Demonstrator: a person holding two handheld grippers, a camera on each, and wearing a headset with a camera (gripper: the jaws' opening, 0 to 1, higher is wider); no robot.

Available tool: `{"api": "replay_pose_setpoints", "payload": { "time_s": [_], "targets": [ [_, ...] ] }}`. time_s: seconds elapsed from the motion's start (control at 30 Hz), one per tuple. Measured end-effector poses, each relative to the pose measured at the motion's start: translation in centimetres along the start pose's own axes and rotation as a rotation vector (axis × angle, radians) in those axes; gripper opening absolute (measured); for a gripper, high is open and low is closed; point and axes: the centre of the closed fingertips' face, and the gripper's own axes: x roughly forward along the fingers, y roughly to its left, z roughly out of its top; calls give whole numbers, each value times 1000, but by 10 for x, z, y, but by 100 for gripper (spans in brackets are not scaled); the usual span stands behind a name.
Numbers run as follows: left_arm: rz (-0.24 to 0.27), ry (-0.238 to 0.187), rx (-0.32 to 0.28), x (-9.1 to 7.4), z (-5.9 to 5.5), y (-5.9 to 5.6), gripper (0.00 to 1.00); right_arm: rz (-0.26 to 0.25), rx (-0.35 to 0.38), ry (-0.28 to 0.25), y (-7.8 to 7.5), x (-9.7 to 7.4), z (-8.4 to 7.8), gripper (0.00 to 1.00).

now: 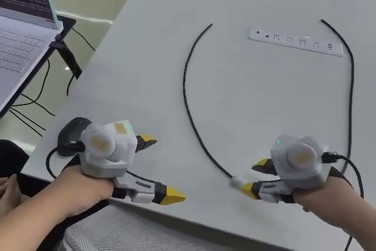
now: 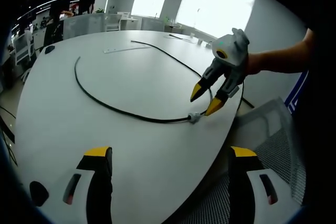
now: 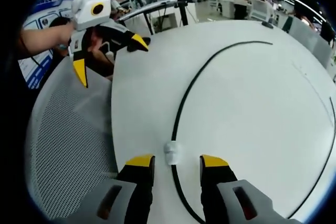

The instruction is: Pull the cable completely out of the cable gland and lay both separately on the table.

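A long black cable (image 1: pixel 187 95) curves across the white table (image 1: pixel 264 104) and ends near the front edge in a small white cable gland (image 1: pixel 236 181). My right gripper (image 1: pixel 252 177) is open, its yellow tips on either side of the gland (image 3: pixel 172 151) without touching it. The right gripper (image 3: pixel 176 162) points along the cable (image 3: pixel 184 98). My left gripper (image 1: pixel 160 168) is open wide at the table's front left edge and holds nothing. In the left gripper view, the left gripper (image 2: pixel 170 153) faces the gland (image 2: pixel 194 117), the cable (image 2: pixel 115 109) and the right gripper (image 2: pixel 210 100).
A white power strip (image 1: pixel 294 42) lies at the back right, and a black cord (image 1: pixel 351 86) runs down the right side. A laptop (image 1: pixel 20 33) stands off the table to the left. A black device (image 1: pixel 71 132) sits at the front left edge, above a mesh chair (image 1: pixel 100 233).
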Motion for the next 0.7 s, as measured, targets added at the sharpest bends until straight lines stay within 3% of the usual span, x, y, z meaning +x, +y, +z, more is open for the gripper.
{"api": "replay_pose_setpoints", "payload": {
  "time_s": [0.27,0.7],
  "targets": [
    [-4,-7,-4,-2,0,2,91,22,-19,60,3,12,-9,20],
    [-18,3,-8,-4,-6,2,88,27,-21,79,5,17,-10,11]
  ]
}}
